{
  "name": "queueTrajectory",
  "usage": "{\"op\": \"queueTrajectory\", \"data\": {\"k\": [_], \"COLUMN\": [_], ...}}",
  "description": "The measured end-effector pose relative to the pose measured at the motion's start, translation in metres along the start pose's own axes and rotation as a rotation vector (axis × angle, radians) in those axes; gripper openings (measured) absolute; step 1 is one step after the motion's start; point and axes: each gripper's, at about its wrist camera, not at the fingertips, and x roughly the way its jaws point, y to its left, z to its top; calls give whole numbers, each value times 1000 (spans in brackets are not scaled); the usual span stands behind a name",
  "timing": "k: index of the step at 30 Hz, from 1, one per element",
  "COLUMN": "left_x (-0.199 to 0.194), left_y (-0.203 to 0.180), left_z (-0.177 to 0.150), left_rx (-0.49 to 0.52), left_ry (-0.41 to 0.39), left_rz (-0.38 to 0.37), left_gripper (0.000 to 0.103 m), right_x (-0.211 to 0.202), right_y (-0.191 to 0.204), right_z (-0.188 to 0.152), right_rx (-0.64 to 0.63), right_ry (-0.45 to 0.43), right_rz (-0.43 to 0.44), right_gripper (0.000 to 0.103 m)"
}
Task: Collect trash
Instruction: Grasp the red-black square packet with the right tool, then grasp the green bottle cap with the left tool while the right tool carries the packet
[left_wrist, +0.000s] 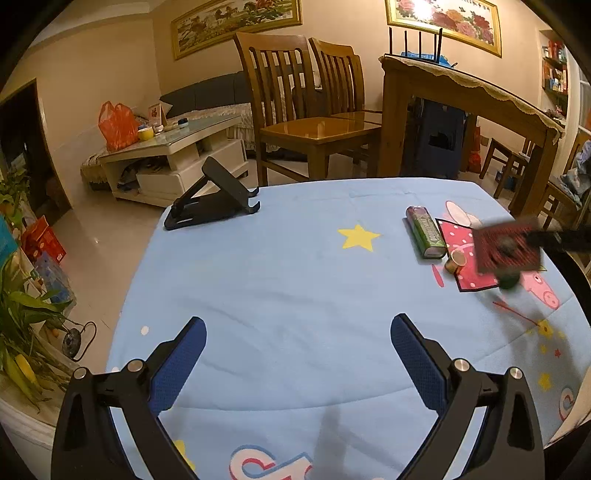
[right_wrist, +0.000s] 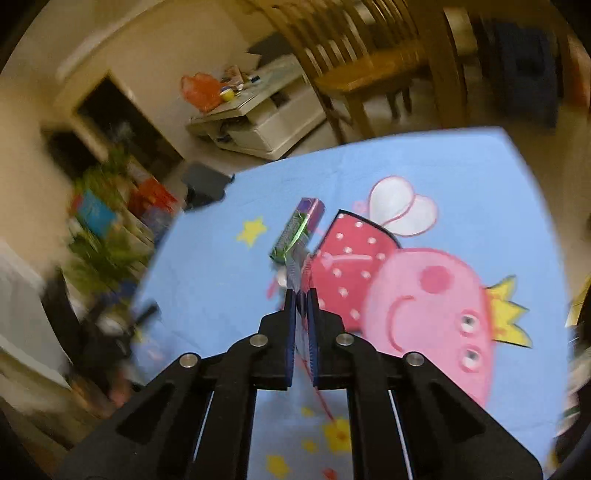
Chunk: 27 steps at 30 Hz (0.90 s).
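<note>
A flat dark red packet, blurred, hangs just above the blue tablecloth at the far right, and my right gripper grips its right edge. In the right wrist view that gripper is shut on the thin packet, seen edge-on between the pads. A green gum box lies just beyond it, beside a small brown cap. A small green round thing sits under the packet. My left gripper is open over bare cloth at the near edge, holding nothing.
A black phone stand stands at the table's far left corner. Wooden chairs and a wooden table stand behind. A white coffee table is at the back left, with plants left of the table.
</note>
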Motion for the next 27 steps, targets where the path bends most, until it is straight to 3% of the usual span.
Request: {"op": "queueTrajectory", "data": {"k": [1,4,7,10,15,21,24,27], "left_x": [-1,-2,-7,-11,-17,-21,1,21], "left_y": [-1,-6,-14,-25,-53,-125,-173,-202], "left_z": [0,-1,-3,-6,-6,8,18,22], "left_rx": [0,14,42,93,148,255,283,287], "left_ry": [-2,-10,-32,-53,-54,-30,43,120], "left_rz": [-1,7,13,9,-151,-411,-495,-542], "left_gripper": [97,97,97,97,97,97,93,80], "right_x": [-6,-16,-17,-21,-38,-89,-110,-132], "right_y": [0,-9,-7,-27,-62,-90,-103,-116], "right_z": [-5,-7,-6,-7,-16,-40,-56,-69], "right_rx": [-8,46,58,152,315,386,419,430], "right_ry": [-31,-93,-110,-127,-182,-251,-268,-291], "right_rz": [-38,-46,-36,19,117,113,103,83], "right_gripper": [6,6,6,6,6,6,6,6]}}
